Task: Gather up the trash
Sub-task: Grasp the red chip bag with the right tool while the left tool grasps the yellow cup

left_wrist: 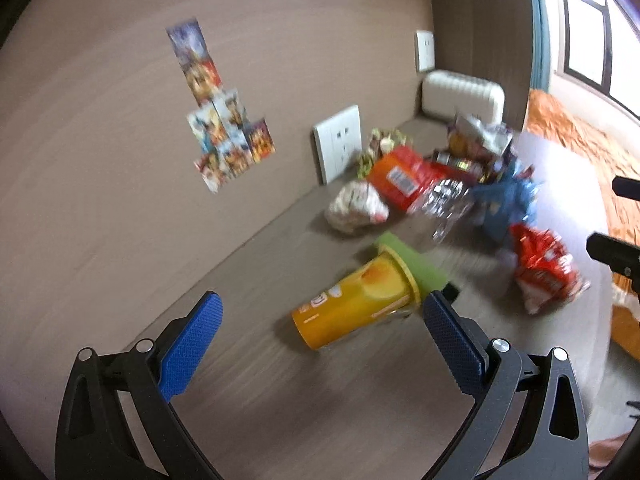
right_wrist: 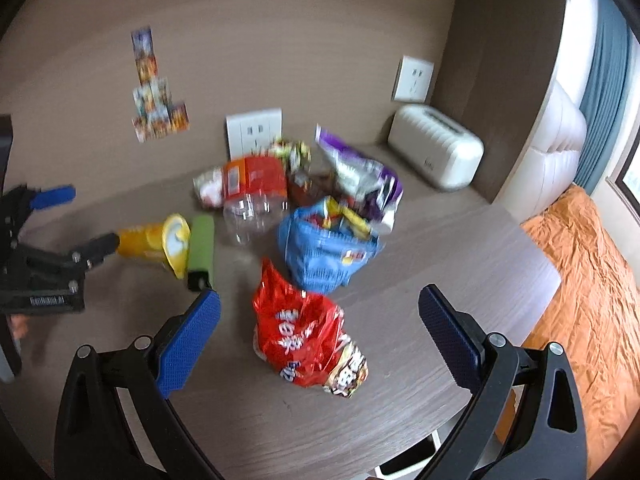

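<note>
A brown wooden table (right_wrist: pixel 420 248) stands against a tan wall (right_wrist: pixel 280 20). Little pictures (right_wrist: pixel 158 96) stick to the wall, and two white sockets (right_wrist: pixel 254 130) sit low on it. A cream box (right_wrist: pixel 438 156) rests in the far right corner. An orange bed cover (right_wrist: pixel 588 280) shows on the right, past the table edge.

The trash lies in a pile on the table. A yellow cup (left_wrist: pixel 356 300) lies on its side at the left, touching a green tube (right_wrist: pixel 202 246). A blue bag (right_wrist: pixel 326 248) in the middle holds wrappers. A clear bottle (right_wrist: pixel 254 210) and an orange pack (right_wrist: pixel 256 178) lie behind it. A purple bag (right_wrist: pixel 360 168) is far back. A red bag (right_wrist: pixel 308 340) lies nearest.

The left gripper (left_wrist: pixel 320 312) is spread wide around the cup, not touching it. The right gripper (right_wrist: pixel 320 316) is spread wide over the red bag, holding nothing.
</note>
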{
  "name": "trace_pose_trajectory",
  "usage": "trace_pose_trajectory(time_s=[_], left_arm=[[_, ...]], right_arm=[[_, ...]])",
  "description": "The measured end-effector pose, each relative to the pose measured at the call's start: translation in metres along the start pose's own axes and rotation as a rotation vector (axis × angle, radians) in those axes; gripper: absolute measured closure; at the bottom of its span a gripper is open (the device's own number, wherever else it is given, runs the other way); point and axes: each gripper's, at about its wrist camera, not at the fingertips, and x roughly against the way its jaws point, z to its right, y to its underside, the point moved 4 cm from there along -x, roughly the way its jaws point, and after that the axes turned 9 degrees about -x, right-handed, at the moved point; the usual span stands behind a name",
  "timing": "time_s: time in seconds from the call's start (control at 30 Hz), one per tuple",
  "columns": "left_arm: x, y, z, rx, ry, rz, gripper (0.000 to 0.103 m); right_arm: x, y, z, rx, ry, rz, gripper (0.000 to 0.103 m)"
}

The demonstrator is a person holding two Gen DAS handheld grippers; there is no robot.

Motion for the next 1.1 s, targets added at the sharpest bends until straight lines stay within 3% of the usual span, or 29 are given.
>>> trace_pose_trajectory(time_s=[0.33, 0.57, 0.63, 0.7, 0.83, 0.97, 1.1], left_arm=[[-0.069, 0.006, 0.015, -0.196, 0.117, -0.06, 0.005], [-0.091, 0.003, 0.031, -0.241, 0.191, -0.04, 0.005], [-0.093, 0.002, 0.028, -0.225, 0.226, -0.04, 0.01], [-0.098, -0.002, 0.028, -0.201, 0.259, -0.033, 0.028], [-0.101, -0.007, 0.027, -0.182, 0.234, -0.03, 0.048], [-0.098, -0.009, 0.026, -0.167, 0.197, -0.037, 0.054], [-0.068, 0.0, 0.02, -0.127, 0.199, -0.042, 0.055]], right_arm=[[-0.068, 0.032, 0.006, -0.047, 0.058, -0.174, 0.004], [-0.078, 0.033, 0.011, -0.11, 0.012, -0.171, 0.004], [-0.08, 0.033, 0.008, -0.1, 0.004, -0.169, 0.006], [-0.081, 0.033, 0.002, -0.074, -0.003, -0.171, 0.018], [-0.076, 0.035, -0.003, -0.06, -0.026, -0.166, 0.029], [-0.067, 0.033, 0.001, -0.102, -0.058, -0.165, 0.031], [-0.051, 0.024, 0.006, -0.128, -0.093, -0.14, 0.031]])
